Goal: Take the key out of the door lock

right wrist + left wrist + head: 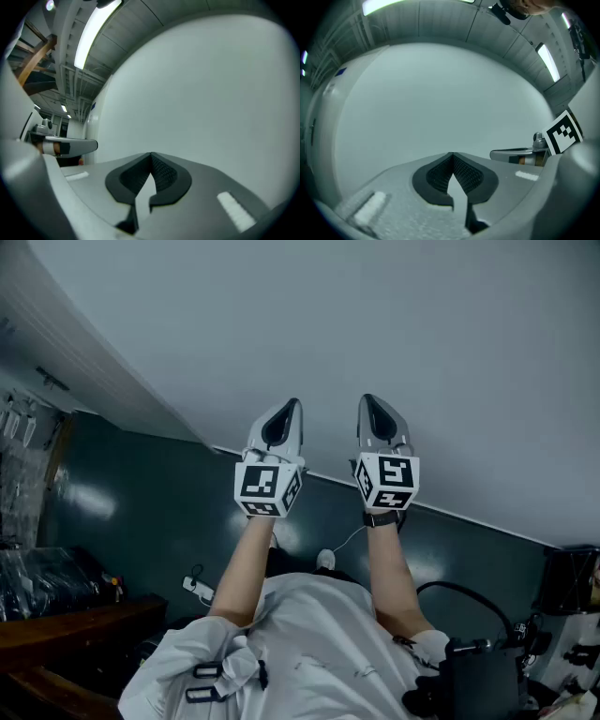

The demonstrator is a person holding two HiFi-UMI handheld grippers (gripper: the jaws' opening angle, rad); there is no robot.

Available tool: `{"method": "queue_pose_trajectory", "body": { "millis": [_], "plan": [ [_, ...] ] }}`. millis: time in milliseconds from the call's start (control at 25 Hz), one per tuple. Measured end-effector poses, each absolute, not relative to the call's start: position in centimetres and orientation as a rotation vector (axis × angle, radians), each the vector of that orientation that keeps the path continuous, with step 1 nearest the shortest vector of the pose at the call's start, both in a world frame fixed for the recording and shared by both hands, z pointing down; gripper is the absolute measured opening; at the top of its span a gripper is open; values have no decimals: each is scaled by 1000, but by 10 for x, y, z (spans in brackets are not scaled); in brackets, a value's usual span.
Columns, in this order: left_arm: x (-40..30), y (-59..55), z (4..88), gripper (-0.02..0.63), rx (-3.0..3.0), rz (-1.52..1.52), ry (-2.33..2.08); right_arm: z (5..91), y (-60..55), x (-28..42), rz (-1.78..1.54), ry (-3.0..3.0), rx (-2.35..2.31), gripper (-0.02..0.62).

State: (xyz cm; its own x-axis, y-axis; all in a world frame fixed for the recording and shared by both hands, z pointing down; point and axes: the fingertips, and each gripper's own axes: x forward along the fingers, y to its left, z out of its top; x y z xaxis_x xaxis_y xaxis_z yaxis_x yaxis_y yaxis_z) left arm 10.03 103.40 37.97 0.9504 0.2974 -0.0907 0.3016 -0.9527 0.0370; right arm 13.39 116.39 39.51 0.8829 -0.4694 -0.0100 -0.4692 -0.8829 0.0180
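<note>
L gripper [289, 413], R gripper [370, 409]: showing grey shells. Pads [466, 173]: showing blk w/ fine crosshatch. Marker cubes [267, 486]: showing blk-on-wht squares. Wall [394, 324]: showing pale grey. Floor [141, 507]: showing dark teal. Shirt [309, 643]: showing wht.

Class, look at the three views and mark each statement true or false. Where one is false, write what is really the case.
1. The left gripper and the right gripper both have their jaws together. True.
2. The left gripper grips a key. False: nothing is between its jaws.
3. Both grippers point at a plain pale surface. True.
4. In the head view the grippers are crossed. False: they are side by side, apart.
5. A door lock shows in the head view. False: no lock shows in any view.
</note>
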Motion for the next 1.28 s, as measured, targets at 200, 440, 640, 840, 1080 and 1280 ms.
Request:
{"method": "queue_pose_trajectory", "body": {
  "millis": [200,440,640,840,1080,1280],
  "plan": [
    [84,965,384,5,3098,-122,267,404,1084,138,-8,-974,2989,6],
    [26,825,379,5,3112,-160,-140,398,917,107,-35,-1395,2828,6],
    [-39,702,365,3,3079,-237,-516,391,765,51,-34,-1792,2590,6],
    [-112,594,357,3,3010,-263,-891,384,634,-15,-33,-2118,2347,6],
    [-192,485,357,3,2934,-209,-1193,378,503,-91,2,-2370,2132,6],
    [-249,412,347,5,2864,-237,-1387,370,414,-156,-28,-2498,1952,6]
  ]
}}
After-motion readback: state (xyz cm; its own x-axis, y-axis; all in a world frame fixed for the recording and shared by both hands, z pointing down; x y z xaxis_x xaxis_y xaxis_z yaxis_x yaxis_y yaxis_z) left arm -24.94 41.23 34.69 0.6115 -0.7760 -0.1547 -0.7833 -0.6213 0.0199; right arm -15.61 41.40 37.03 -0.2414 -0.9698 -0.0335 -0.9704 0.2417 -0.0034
